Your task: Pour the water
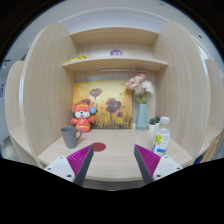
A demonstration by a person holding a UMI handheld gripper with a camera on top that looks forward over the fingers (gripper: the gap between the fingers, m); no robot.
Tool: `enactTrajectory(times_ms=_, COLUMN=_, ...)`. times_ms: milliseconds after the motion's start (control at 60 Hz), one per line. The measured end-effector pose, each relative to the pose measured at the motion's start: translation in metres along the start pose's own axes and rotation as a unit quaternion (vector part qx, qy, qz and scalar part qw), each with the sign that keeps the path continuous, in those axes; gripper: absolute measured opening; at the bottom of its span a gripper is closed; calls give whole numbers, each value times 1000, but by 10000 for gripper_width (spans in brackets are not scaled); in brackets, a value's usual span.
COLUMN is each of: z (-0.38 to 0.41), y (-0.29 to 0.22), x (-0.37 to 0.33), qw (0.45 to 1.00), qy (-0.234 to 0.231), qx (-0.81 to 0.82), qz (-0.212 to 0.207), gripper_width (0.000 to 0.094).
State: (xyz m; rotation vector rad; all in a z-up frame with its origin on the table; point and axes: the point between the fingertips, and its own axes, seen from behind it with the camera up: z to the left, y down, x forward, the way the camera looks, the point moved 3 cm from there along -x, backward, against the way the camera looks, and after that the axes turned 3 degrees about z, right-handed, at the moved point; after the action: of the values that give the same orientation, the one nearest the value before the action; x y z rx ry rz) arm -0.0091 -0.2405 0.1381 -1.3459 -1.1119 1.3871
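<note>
You are holding the gripper [111, 165] low over the light wooden tabletop [115, 150], and its two fingers are standing apart with nothing between them, only bare wood showing in the gap; the magenta pads [80, 160] are facing each other across it. The finger bases are running out of sight below, so you are seeing only their forward parts.

The water bottle [161, 136] is standing upright beyond the right finger, a little to its outer side, apart from it; its label is too small to read, and whether it is holding water is hard to make out. A grey cup [68, 136] is standing beyond the left finger, just beside a small orange plush toy [83, 117] sitting against the back wall. A small red disc [100, 147] is lying on the tabletop ahead of the left finger (what it is cannot be told).

Further back, a vase of flowers [141, 108] is standing behind the bottle, next to a flower picture [110, 105]. A shelf [112, 62] above is carrying a few small things, too blurred to name
</note>
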Motion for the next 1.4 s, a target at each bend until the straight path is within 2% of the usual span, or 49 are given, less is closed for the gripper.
enactTrajectory(times_ms=200, z=-65, y=32, x=10, qw=999, qy=54, qx=5, qz=2, gripper_width=846)
enactTrajectory(times_ms=400, z=-143, y=41, x=22, qw=993, qy=114, qx=20, qz=-1, gripper_width=842)
enactTrajectory(times_ms=600, z=-192, y=33, x=65, qw=991, qy=133, qx=4, qz=-6, gripper_width=832)
enactTrajectory(times_ms=867, z=-213, y=30, x=132, qw=992, qy=129, qx=-6, qz=5, gripper_width=837)
enactTrajectory(times_ms=967, z=-214, y=29, x=146, qw=992, qy=129, qx=-8, qz=9, gripper_width=782)
enactTrajectory(times_ms=1117, z=-216, y=24, x=158, qw=992, qy=128, qx=-2, qz=-6, gripper_width=575)
enactTrajectory(times_ms=1300, z=-215, y=25, x=159, qw=991, qy=129, qx=2, qz=-21, gripper_width=462)
enactTrajectory(times_ms=1317, z=-216, y=24, x=159, qw=991, qy=129, qx=-3, qz=-23, gripper_width=429)
enactTrajectory(times_ms=1400, z=-216, y=24, x=160, qw=989, qy=144, qx=-23, qz=-27, gripper_width=372)
